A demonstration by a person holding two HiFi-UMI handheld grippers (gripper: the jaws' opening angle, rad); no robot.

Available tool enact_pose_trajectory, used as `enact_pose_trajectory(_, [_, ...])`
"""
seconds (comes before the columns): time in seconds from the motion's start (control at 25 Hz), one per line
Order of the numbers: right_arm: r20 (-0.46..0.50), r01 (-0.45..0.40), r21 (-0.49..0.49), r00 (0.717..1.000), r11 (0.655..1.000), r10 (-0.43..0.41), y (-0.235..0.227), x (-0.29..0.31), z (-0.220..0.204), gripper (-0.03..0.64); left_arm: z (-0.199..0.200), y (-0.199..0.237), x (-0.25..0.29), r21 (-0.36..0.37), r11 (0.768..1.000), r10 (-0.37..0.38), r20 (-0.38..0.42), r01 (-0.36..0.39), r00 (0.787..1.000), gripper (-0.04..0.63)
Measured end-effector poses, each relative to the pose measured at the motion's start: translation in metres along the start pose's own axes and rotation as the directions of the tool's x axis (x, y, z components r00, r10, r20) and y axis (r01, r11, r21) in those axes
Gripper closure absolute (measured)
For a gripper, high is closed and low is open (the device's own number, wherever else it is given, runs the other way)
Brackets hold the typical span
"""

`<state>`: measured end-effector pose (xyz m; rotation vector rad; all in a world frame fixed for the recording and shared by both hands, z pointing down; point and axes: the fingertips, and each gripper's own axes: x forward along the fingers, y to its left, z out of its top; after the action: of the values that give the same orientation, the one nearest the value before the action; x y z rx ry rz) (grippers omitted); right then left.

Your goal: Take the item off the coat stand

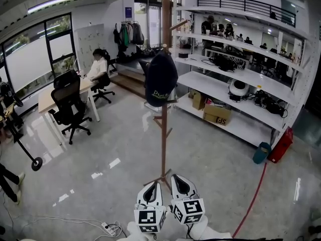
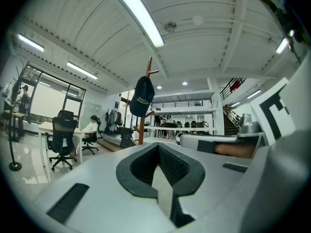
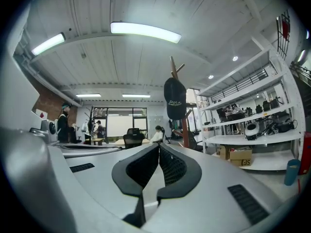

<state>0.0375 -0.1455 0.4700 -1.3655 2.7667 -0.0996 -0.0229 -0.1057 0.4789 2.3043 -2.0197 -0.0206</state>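
My left gripper (image 1: 152, 186): jaws pressed together, nothing between them | dark cap (image 1: 160, 77): hanging high on the coat stand (image 1: 163, 134), well apart from both my tools | my right gripper (image 1: 179, 178): jaws clenched, empty

The cap (image 1: 161, 77) hides its peg on the stand (image 1: 163, 134), and its print is too small to read. The stand's feet sit partly behind the left gripper (image 1: 153, 186) and the right gripper (image 1: 178, 178). The edge cuts off a person (image 1: 9, 179) at near left.
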Motion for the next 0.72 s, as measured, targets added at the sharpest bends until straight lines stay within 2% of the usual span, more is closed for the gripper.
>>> enact_pose_trajectory(0.32, [-0.034,0.007,0.009,0.999,1.000,-0.007,-0.016,0.010,-0.013,0.606,-0.009,0.002,0.018,-0.002,1.000,0.013,-0.031,-0.013,0.999,0.607])
enact_pose_trajectory(0.72, [-0.032,0.012,0.001,0.999,1.000,-0.012,-0.026,0.038,-0.009,0.606,0.001,0.022,0.048,-0.011,1.000,0.022,-0.013,-0.022,1.000,0.607])
